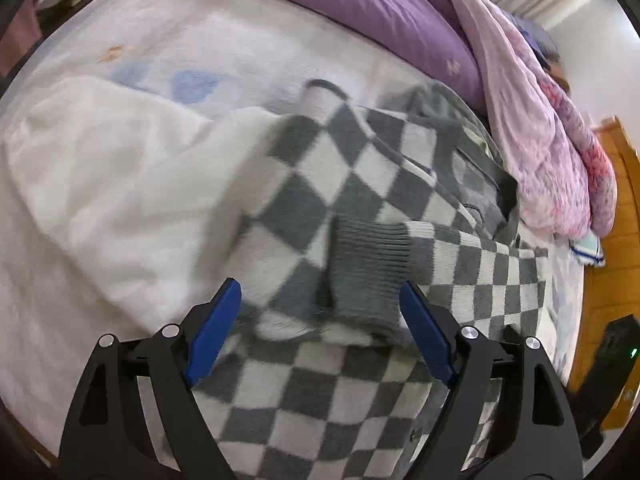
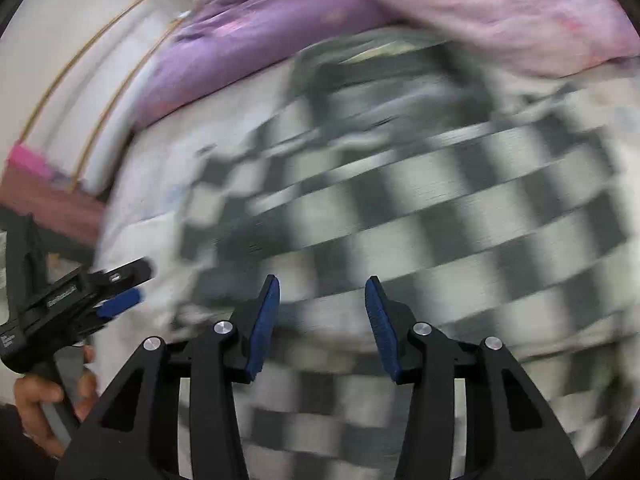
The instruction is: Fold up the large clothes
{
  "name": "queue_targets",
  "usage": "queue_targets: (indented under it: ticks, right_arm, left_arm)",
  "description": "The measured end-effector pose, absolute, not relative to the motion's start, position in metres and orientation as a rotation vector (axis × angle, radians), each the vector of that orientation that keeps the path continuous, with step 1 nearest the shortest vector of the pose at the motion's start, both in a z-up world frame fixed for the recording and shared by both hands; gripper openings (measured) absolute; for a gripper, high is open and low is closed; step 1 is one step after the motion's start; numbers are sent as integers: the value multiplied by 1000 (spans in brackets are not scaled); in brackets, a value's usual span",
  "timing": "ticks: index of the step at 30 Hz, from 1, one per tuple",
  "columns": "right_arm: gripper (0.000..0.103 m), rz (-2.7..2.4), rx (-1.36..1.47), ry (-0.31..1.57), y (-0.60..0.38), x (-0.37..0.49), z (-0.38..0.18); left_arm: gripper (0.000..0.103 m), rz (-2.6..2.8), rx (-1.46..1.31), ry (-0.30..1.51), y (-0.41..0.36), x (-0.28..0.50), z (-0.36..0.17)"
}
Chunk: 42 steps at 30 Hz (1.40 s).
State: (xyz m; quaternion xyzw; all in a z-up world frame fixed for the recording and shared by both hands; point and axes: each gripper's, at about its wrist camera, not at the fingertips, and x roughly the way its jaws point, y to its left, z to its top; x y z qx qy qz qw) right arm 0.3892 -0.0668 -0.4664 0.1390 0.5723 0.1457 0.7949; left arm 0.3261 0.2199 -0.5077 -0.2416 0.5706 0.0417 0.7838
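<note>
My left gripper (image 1: 320,312) is spread wide, nothing pinched — the grey ribbed cuff (image 1: 368,276) of the checkered sweater (image 1: 340,184) sits between the blue pads (image 1: 216,332), close against the right-hand pad, though I can't tell if it touches. The cuff's sleeve runs off toward 3 o'clock. The sweater itself lies spread on the bed, filling my left view from centre to 6 o'clock, its grey collar up near 1 o'clock.

My right gripper (image 2: 322,320) is parted about halfway, gripping nothing, poised over the sweater's checks (image 2: 400,220); that view is badly motion-blurred, so I can't say whether the tips touch cloth. At 9 o'clock in the right view I see the left gripper side-on, my hand (image 2: 36,404) wrapped round its handle.

A white fluffy blanket (image 1: 100,200) lies at 9 o'clock, touching the sweater's edge. A purple duvet (image 1: 360,4) at 12 and a pink floral quilt (image 1: 532,148) at 2 o'clock crowd the collar end, the quilt hanging just beside it. Wooden furniture (image 1: 612,240) stands at 3 o'clock.
</note>
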Motion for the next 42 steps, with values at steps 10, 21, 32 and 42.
queue_targets:
  ticks: [10, 21, 32, 42]
  right_arm:
    - [0, 0, 235, 1443, -213, 436, -557]
    - [49, 33, 323, 1397, -224, 488, -497]
    - [58, -63, 388, 1456, -254, 587, -534]
    - [29, -56, 394, 1541, -253, 596, -574]
  left_arm:
    - [84, 40, -297, 1399, 153, 387, -584]
    - [89, 29, -410, 1293, 195, 419, -526]
    - [89, 203, -307, 1412, 265, 528, -567]
    - [42, 165, -182, 1492, 255, 552, -596]
